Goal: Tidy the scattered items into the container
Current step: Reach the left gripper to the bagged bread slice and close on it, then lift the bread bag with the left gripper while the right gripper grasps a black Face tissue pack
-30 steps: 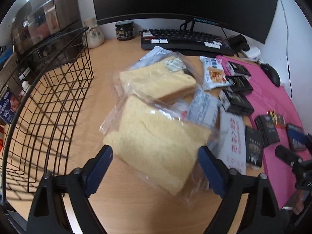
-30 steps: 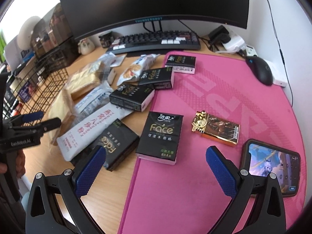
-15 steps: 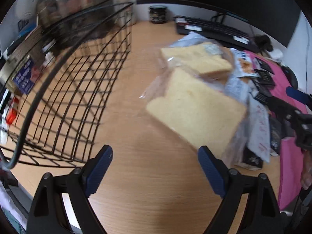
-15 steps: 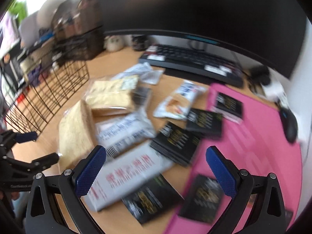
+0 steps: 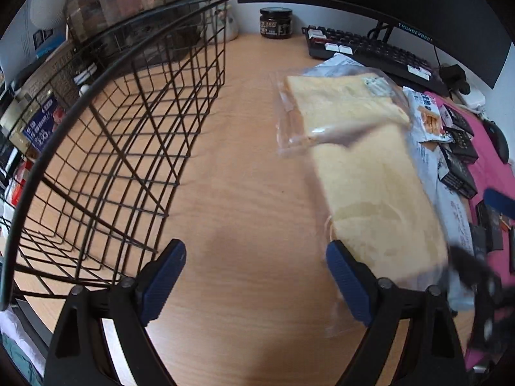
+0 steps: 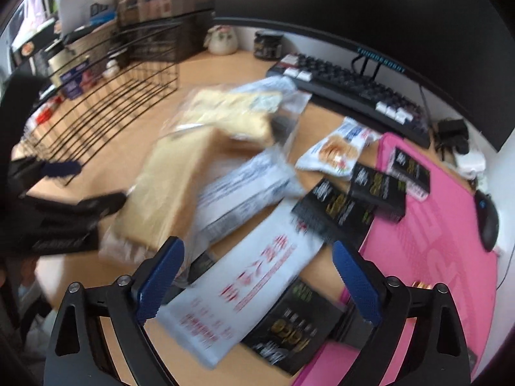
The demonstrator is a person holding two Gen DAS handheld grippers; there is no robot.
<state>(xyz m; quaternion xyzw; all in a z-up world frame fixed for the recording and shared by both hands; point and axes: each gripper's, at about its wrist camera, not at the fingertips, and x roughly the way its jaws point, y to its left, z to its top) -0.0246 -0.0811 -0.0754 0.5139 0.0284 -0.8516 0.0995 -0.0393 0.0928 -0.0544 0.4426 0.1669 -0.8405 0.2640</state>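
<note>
A black wire basket [image 5: 106, 148] stands at the left of the wooden desk; it also shows in the right wrist view [image 6: 128, 83]. Two bagged slices of bread lie in the middle, a near one [image 5: 379, 199] and a far one [image 5: 341, 103]. My left gripper [image 5: 256, 276] is open and empty over bare desk, its right finger beside the near bread. My right gripper [image 6: 257, 280] is open over a white packet with red writing [image 6: 257, 283]. Several black tissue packs [image 6: 334, 212] and a snack bag [image 6: 338, 151] lie to the right.
A keyboard [image 5: 370, 51] and a monitor [image 6: 354, 6] stand at the back, with a dark jar [image 5: 275, 27] beside them. A pink mat [image 6: 434, 241] with a mouse [image 6: 487, 222] lies at the right. Boxes and shelves stand behind the basket.
My left gripper has swung left, from over the near bread to the bare desk beside the basket. My right gripper has moved left, from the pink mat to over the white packet.
</note>
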